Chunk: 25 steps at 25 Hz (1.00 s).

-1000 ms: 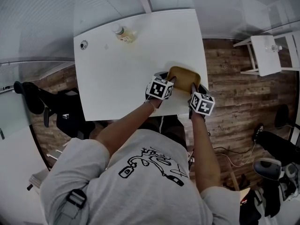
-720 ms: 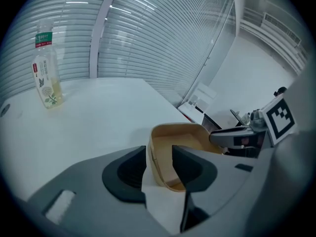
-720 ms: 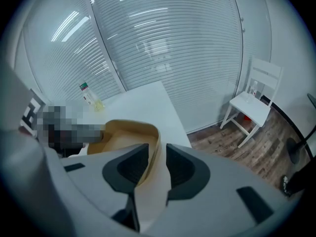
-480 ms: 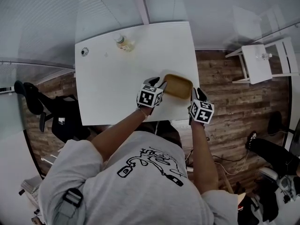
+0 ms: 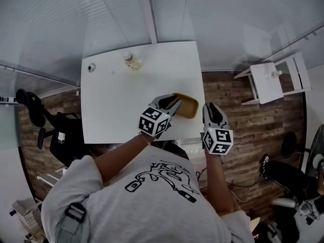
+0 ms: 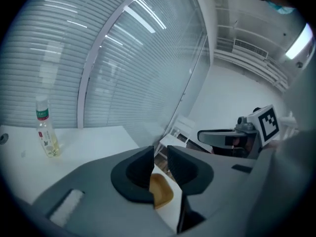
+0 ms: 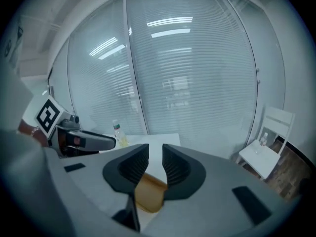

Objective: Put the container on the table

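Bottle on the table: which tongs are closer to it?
Left. The left tongs are over the table, nearer the bottle; the right tongs are farther off, beyond the table's right edge.

- White rectangular desk [image 5: 121,110]: broad bare surface across centre and left.
- Clear plastic bottle, pale liquid [image 5: 132,61]: upright near far edge.
- Tan shallow container [image 5: 187,106]: on the desk near its right edge.
- Glass wall with blinds [image 5: 152,14]: bounds the far side.
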Tool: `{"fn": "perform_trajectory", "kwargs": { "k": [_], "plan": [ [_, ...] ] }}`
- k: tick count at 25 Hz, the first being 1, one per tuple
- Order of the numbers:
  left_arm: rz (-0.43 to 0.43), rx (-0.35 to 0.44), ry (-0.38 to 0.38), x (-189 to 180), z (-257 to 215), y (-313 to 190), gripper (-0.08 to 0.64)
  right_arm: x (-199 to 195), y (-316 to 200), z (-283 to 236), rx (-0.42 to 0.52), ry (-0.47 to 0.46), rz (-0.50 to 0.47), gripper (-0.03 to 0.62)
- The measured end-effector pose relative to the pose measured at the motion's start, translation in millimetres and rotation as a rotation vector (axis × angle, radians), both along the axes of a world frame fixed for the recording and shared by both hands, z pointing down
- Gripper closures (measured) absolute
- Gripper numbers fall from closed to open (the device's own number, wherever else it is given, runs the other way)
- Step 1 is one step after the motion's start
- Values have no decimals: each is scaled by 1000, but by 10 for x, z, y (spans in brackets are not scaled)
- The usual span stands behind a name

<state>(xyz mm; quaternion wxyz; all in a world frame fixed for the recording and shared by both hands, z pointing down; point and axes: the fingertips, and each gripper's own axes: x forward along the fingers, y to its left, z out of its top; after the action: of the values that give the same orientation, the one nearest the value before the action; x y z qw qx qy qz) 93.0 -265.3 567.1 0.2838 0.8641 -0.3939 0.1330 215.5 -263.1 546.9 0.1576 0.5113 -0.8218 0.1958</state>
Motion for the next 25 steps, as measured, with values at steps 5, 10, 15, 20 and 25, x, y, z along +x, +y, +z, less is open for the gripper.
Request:
{"fn": "perform_trajectory", "kwargs": {
  "k": [5, 10, 15, 20, 25],
  "plan": [
    [52, 112, 77, 147, -748, 19, 492, -2, 46, -816, 126, -34, -41, 527],
    [98, 218, 128, 254, -1400, 79, 518, -22, 159, -1496, 227, -59, -71, 535],
    [125, 284, 175, 327, -1793, 169, 529, -84, 295, -1911, 297, -64, -90, 540],
    [148, 353, 169, 361, -2119, 296, 531, -118, 402, -2158, 341, -40, -104, 552],
    [152, 381, 184, 374, -2298, 342, 531, -101, 447, -2324, 371, -45, -88, 555]
  ]
}}
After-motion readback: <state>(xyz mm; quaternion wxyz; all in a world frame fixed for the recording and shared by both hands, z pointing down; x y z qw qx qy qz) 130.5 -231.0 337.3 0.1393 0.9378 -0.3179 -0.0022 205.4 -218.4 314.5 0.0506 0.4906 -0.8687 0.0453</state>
